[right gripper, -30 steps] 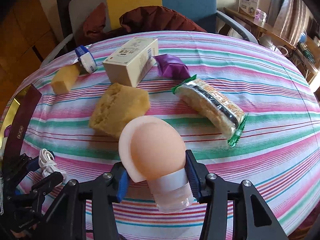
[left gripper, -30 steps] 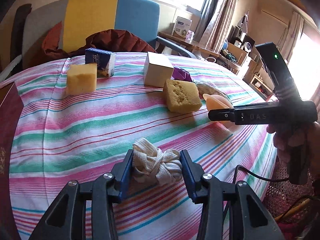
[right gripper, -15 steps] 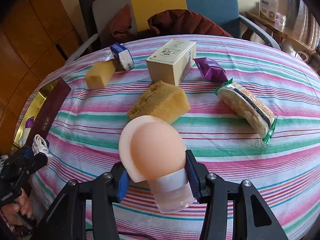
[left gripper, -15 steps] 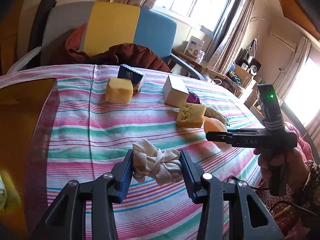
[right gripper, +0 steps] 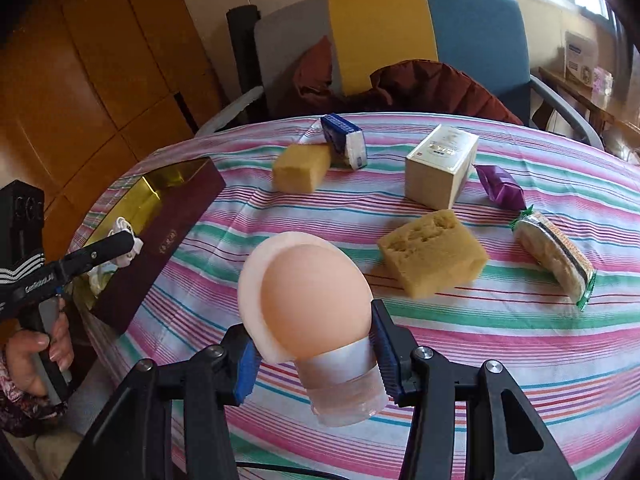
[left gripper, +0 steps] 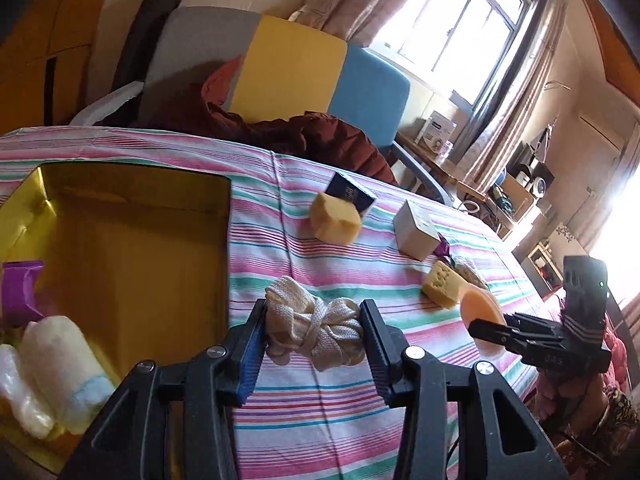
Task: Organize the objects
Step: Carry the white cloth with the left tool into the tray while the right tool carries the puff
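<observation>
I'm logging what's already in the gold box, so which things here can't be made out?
- Gold box, left wrist view: near end cut off by the frame edge; purple item only partly visible.
- Same box, right wrist view: contents hidden behind the left gripper and its white cord bundle.
- White wrapped rolls: blurred, unidentifiable.

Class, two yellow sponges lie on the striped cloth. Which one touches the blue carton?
The far sponge, leaning against the blue carton; the near sponge lies alone.

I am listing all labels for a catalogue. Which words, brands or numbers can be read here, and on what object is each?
"DAS": on the right gripper body.
Left gripper side: white lettering, too blurred.
Maroon box: gold emblem, unreadable.
White carton, blue packet: print too small.
</observation>
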{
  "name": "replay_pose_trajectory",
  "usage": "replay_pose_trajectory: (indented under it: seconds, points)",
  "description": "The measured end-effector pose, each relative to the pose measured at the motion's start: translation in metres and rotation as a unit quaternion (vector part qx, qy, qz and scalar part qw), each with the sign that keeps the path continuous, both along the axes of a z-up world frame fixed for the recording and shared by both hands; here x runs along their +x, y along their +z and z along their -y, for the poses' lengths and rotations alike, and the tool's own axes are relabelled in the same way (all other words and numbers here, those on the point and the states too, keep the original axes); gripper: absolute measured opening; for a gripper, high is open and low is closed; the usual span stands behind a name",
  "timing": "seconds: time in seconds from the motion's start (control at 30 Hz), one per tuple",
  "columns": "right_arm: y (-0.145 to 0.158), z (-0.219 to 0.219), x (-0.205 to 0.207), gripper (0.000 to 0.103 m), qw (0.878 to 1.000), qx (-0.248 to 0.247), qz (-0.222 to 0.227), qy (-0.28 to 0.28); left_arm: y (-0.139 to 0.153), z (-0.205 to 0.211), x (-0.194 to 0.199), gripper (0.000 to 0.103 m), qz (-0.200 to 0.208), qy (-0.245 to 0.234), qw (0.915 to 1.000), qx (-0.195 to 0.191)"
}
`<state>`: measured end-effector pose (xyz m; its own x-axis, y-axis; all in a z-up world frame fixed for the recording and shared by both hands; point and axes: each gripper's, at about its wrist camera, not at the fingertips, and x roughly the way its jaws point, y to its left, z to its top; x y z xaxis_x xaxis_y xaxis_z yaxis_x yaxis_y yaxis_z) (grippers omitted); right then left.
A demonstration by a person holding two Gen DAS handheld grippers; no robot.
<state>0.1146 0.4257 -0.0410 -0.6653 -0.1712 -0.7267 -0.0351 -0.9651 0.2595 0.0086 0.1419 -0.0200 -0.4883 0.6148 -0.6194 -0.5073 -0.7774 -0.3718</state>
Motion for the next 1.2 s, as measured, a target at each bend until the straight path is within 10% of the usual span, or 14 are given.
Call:
replay_pose_trajectory:
  seconds: [0.97,1.2]
  points:
    - [0.035,0.215,-0.09,0.05,0.982,-0.071,-0.008,0.175,-0.039,0.197,-0.139,0.051,0.107,0.202,0.971,-0.072]
    - [0.028,0.235,-0.109,0.05,0.98,-0.078,0.011,0.182,-0.028,0.216,-0.114,0.053,0.097,0.248,0.9639,0.008]
